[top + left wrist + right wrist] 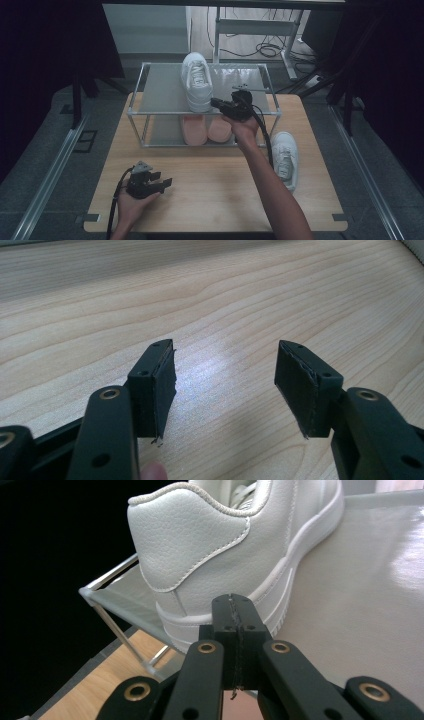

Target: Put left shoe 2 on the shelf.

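A white sneaker (196, 80) stands on the top shelf of a small metal rack (155, 90), toe pointing away. My right gripper (215, 103) is shut with nothing between its jaws, its tips right at the sneaker's heel (200, 555); I cannot tell whether they touch it. A second white sneaker (285, 157) lies on the wooden table (210, 190) to the right of the rack. My left gripper (164, 180) rests low over the table's near left part, open and empty (225, 385).
A pair of pink shoes (206, 128) sits on the rack's lower shelf. The rack stands at the table's far edge. Beyond it are a desk frame and cables (265, 49) on the floor. Dark curtains flank both sides.
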